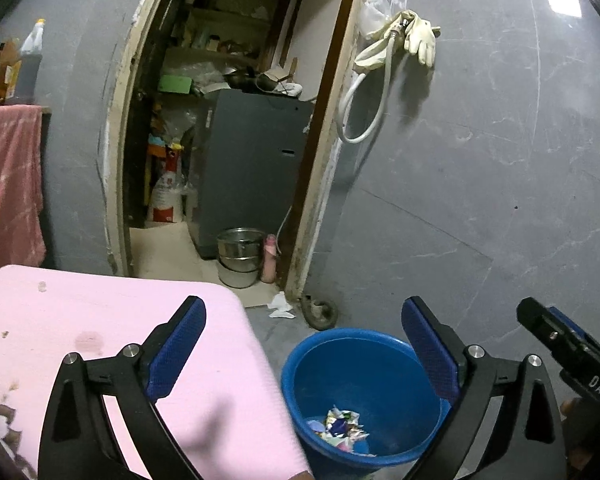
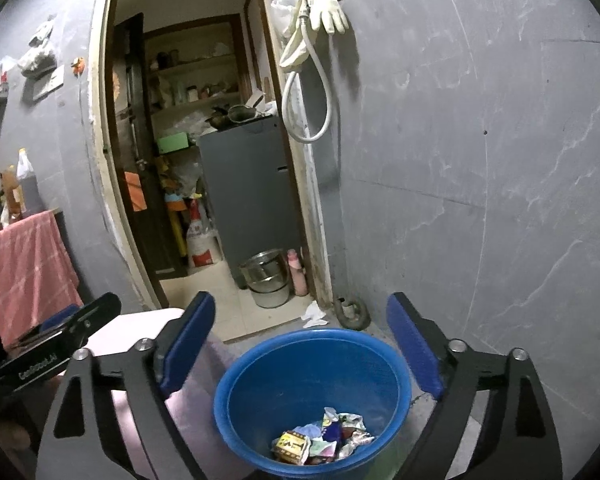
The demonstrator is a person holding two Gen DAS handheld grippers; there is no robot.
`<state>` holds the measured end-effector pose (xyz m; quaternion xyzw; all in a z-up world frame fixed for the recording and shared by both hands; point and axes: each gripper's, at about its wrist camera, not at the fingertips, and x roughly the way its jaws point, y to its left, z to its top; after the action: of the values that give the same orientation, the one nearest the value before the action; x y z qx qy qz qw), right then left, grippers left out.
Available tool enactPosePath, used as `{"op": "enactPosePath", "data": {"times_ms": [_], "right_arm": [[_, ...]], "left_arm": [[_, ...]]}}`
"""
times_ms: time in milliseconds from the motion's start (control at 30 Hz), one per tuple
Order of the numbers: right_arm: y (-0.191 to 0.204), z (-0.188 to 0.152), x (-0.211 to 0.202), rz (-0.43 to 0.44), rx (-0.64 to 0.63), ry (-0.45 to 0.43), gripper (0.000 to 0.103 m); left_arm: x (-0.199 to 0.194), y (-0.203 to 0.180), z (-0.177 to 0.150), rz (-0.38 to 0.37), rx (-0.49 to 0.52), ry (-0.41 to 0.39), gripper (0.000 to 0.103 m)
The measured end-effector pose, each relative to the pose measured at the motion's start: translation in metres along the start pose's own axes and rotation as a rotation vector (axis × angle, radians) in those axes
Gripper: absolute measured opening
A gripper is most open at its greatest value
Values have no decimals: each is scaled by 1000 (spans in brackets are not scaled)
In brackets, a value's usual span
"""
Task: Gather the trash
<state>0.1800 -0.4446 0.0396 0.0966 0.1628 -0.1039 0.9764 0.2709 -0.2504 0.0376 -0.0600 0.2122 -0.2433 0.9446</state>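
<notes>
A blue bucket (image 1: 364, 396) (image 2: 312, 396) stands on the floor beside a pink table (image 1: 100, 340) (image 2: 140, 328). Crumpled wrappers (image 1: 340, 428) (image 2: 324, 440) lie at its bottom, with a yellowish packet among them in the right wrist view. My left gripper (image 1: 304, 344) hangs open above the table's corner and the bucket's left side, nothing between its blue pads. My right gripper (image 2: 300, 344) is open over the bucket's mouth, also with nothing in it. Each gripper's tip shows in the other's view: the right one (image 1: 560, 344), the left one (image 2: 68, 328).
A white crumpled paper (image 1: 280, 306) (image 2: 314, 314) lies on the floor by the doorway. Steel pots (image 1: 238, 256) (image 2: 266, 276) and a pink bottle (image 1: 269, 260) stand just inside. A grey wall (image 1: 480, 200) rises behind the bucket. A pink towel (image 1: 8, 184) hangs at left.
</notes>
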Motion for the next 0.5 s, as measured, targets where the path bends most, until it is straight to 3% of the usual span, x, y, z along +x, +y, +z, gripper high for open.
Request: {"op": "enactPosePath", "data": {"times_ms": [67, 500], "right_arm": [[3, 0, -7, 7, 4, -9, 103], [32, -14, -56, -4, -16, -12, 103]], "left_arm": [[-8, 6, -1, 4, 1, -6, 97], [-80, 26, -9, 9, 4, -42, 101]]}}
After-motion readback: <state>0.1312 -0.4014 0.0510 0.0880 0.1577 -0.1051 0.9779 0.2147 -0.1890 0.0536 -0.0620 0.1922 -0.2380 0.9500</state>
